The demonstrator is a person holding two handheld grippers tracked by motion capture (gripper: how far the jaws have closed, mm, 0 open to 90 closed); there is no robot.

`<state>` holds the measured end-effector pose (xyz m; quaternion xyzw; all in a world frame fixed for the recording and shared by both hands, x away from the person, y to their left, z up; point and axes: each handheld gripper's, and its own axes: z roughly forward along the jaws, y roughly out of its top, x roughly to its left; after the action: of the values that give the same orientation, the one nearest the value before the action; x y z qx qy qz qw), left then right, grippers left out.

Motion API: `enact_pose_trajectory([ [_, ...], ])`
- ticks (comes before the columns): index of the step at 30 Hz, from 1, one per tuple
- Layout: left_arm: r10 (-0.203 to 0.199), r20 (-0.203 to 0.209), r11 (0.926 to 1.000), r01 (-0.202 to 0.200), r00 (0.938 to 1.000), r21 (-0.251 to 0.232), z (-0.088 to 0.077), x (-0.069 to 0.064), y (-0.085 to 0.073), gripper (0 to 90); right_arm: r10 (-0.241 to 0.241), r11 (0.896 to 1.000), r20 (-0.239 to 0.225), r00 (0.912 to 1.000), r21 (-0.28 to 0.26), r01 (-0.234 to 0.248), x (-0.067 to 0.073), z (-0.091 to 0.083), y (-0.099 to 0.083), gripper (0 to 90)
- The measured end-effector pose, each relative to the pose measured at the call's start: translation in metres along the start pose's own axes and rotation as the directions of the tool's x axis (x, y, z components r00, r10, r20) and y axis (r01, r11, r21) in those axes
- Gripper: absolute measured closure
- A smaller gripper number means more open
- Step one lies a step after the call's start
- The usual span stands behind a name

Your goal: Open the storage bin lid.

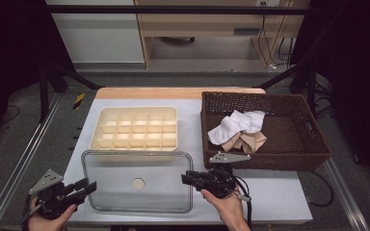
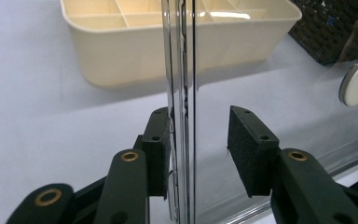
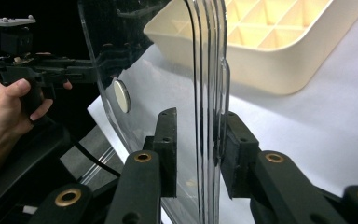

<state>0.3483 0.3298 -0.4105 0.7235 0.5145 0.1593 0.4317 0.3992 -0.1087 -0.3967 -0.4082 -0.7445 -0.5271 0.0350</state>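
**High view: two grippers bracket a clear lid at its short ends**

High view, from where I stand, puts the flat transparent plastic lid (image 1: 115, 173) with its round white knob (image 1: 138, 183) low over the pale grey table (image 1: 270, 192), just in front of the cream plastic box with a grid of compartments (image 1: 96, 139). Its far edge sits close along the box's near wall. I judge the lid belongs to this box, which stands uncovered.

The left gripper (image 1: 90, 186) comes in level at the lid's left edge, and the right gripper (image 1: 187, 179) mirrors it at the right edge. A wide, thin sheet like this would sag or swing from one corner, so taking it at opposite ends looks like the reason for the symmetric pose.

In the left gripper view the lid's rim runs upright between the jaws. One pad (image 2: 161, 140) lies against it, while the other pad (image 2: 244, 149) stands clearly apart, so this gripper is not clamped.

In the right gripper view the jaws straddle the rim far more closely. One pad (image 3: 235, 149) seems to touch and the other is almost there. Through the clear plastic I cannot tell whether it is truly gripping.

The dark brown woven basket (image 1: 289, 154) with white and beige cloths (image 1: 238, 126) sits off to the right, untouched.
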Motion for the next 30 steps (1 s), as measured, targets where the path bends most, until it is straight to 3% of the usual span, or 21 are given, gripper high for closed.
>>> enact_pose_trajectory([
  [15,-0.023,-0.033,0.9982,0.025,0.9992,0.055,-0.001,-0.003,-0.012,60.6,0.043,0.997,-0.008,0.9991,0.065,-0.042,-0.01,0.015,-0.015,68.9],
  [20,-0.012,-0.052,0.9964,0.016,0.9986,0.083,0.002,-0.005,-0.014,59.4,0.029,0.997,0.016,0.9994,0.074,-0.03,-0.011,0.021,-0.017,66.9],
  [24,0.01,-0.071,0.9946,-0.003,0.9974,0.104,0.009,-0.005,-0.013,57.2,-0.014,0.997,0.055,0.9984,0.073,0.01,-0.011,0.027,-0.02,63.3],
  [30,0.013,-0.074,0.9911,-0.003,0.9971,0.133,0.02,-0.003,-0.011,51.6,-0.027,0.997,0.097,0.995,0.074,0.02,-0.015,0.037,-0.021,57.2],
])
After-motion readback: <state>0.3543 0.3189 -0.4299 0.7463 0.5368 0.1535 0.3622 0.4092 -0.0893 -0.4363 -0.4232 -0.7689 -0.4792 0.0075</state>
